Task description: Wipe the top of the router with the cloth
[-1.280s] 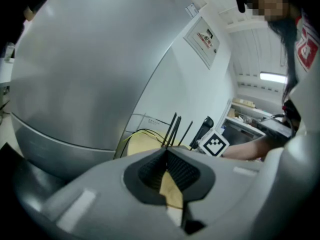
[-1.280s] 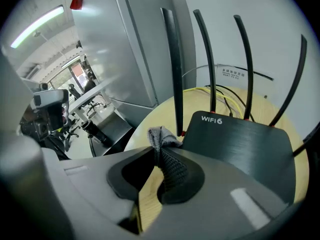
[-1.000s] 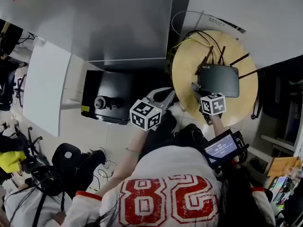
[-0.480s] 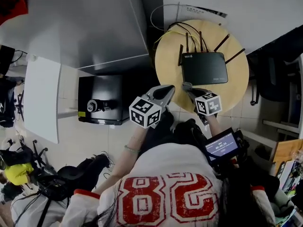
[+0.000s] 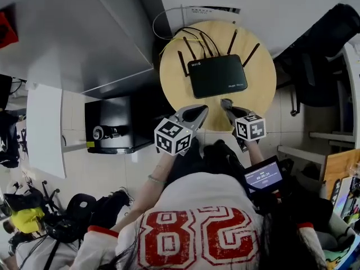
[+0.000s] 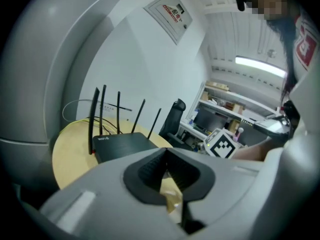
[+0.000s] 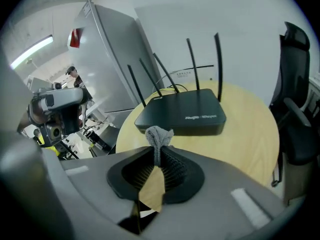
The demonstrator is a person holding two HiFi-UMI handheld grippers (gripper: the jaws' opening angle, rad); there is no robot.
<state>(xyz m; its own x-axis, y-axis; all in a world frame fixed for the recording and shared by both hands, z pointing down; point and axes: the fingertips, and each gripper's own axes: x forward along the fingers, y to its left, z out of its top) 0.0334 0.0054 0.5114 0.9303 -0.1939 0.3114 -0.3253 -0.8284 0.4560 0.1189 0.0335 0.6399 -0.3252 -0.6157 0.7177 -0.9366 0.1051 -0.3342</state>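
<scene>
With only a small tuft of cloth (image 7: 158, 134) clamped in the right gripper (image 7: 159, 151) and the left gripper (image 6: 167, 174) closed on nothing, the unsteadied router (image 7: 182, 115) on the round table (image 7: 250, 134) ahead was judged liable to be scraped by bare jaw tips or shoved aside

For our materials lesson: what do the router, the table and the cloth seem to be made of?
Router: probably plastic, matt black, smooth moulded shell.
Table: looks like wood or laminate, pale yellow, smooth.
Cloth: soft grey fabric, bunched in folds.
</scene>
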